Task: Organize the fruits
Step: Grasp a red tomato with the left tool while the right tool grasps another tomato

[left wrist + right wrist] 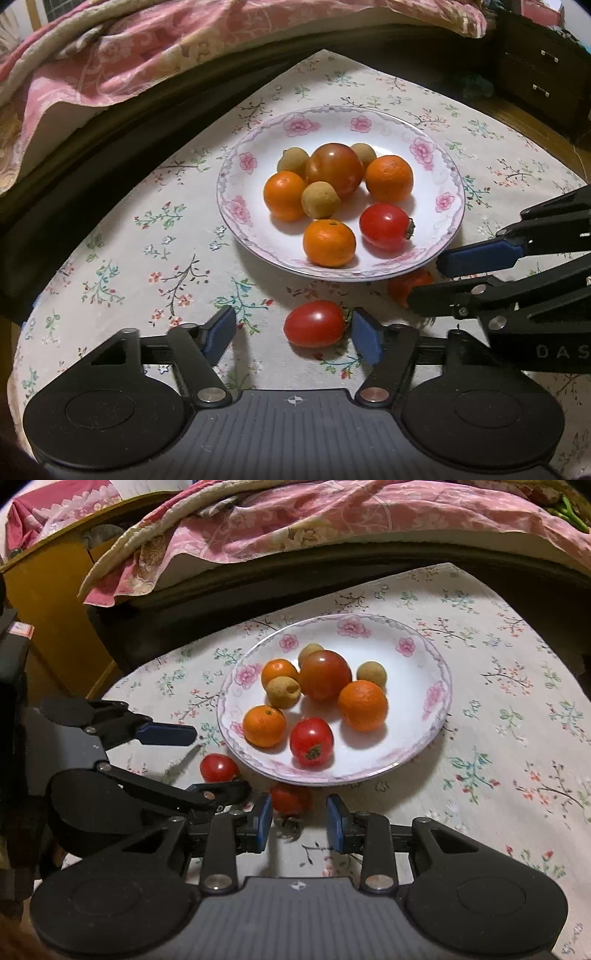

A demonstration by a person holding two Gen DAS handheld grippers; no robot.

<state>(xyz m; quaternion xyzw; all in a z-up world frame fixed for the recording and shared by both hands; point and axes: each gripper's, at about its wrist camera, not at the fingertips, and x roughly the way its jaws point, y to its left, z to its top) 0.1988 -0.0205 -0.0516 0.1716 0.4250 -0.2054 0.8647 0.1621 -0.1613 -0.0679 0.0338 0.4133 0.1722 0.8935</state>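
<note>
Left wrist view, item list as we read it:

1. Plate (448,229), white with a pink flower rim, on the table (147,236) under a floral cloth. We count 8 fruits on it: 3 oranges (389,178), 1 large red-brown tomato (334,168), 1 small red tomato (384,227), 3 tan round fruits (320,199).
2. Loose tomato (314,324), red, oval, on the cloth just in front of the plate.
3. Left hand-held gripper (293,334): jaws wide apart, blue pads on either side of the loose tomato; the right-side pad is just beside its stem end. We cannot tell whether it touches.
4. Second loose tomato (402,288), near the plate rim, partly hidden behind the right hand-held gripper's lower finger.

Right wrist view:

5. Right hand-held gripper (300,821): jaws apart, holding nothing, the second loose tomato just beyond its pads.
6. Bed (295,528) with a pink patterned cover, behind the table.
</note>
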